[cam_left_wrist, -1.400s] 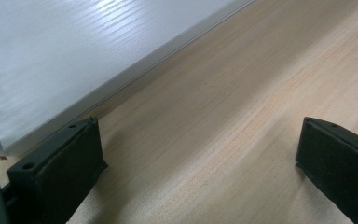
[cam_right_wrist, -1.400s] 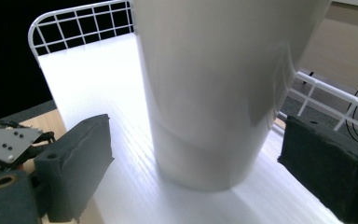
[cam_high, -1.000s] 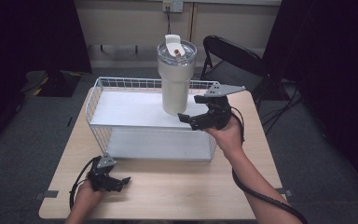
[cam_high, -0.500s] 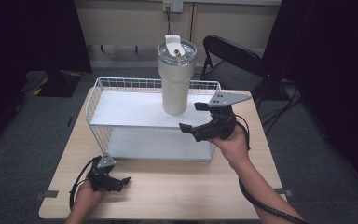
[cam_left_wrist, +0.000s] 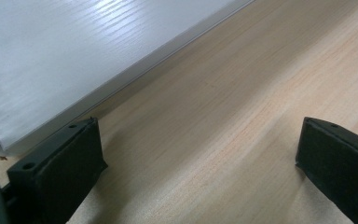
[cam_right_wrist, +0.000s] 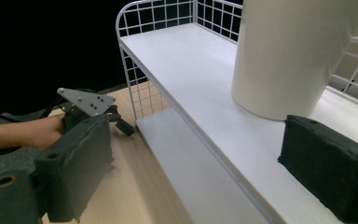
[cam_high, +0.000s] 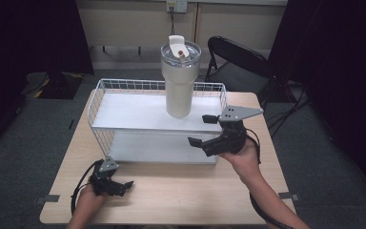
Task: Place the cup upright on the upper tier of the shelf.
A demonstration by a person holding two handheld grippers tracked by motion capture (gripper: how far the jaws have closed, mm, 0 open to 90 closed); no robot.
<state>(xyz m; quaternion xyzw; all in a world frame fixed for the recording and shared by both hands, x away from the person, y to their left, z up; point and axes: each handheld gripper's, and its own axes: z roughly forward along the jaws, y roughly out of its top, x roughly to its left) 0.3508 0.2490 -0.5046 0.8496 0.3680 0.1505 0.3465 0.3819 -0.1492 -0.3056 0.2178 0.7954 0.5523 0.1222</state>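
In the high view, a tall cream tumbler (cam_high: 179,81) with a clear lid stands upright on the top shelf of a white wire rack (cam_high: 124,114), toward the right half of the shelf. The rack sits on a light wooden table (cam_high: 181,191). The right gripper (cam_high: 204,130) hangs in front of the rack's right end, just beside and below the tumbler but apart from it; its jaws are spread wide with nothing between them. The left gripper (cam_high: 124,185) rests low on the table near the front left corner, well apart from the tumbler, held in the person's hand with its cable looping beside it. A black folding chair (cam_high: 238,59) stands behind the table.

In the left gripper view, the two black jaws stand far apart over bare table (cam_left_wrist: 223,121), with the rack's bottom shelf (cam_left_wrist: 74,60) lying just ahead of them.

In the right gripper view, the jaws are wide apart and empty. The tumbler (cam_right_wrist: 289,56) stands on the rack's top shelf (cam_right_wrist: 191,74) just beyond the right-hand jaw, not touching it. Farther off, the left gripper (cam_right_wrist: 119,122) lies on the table beside the rack's corner.
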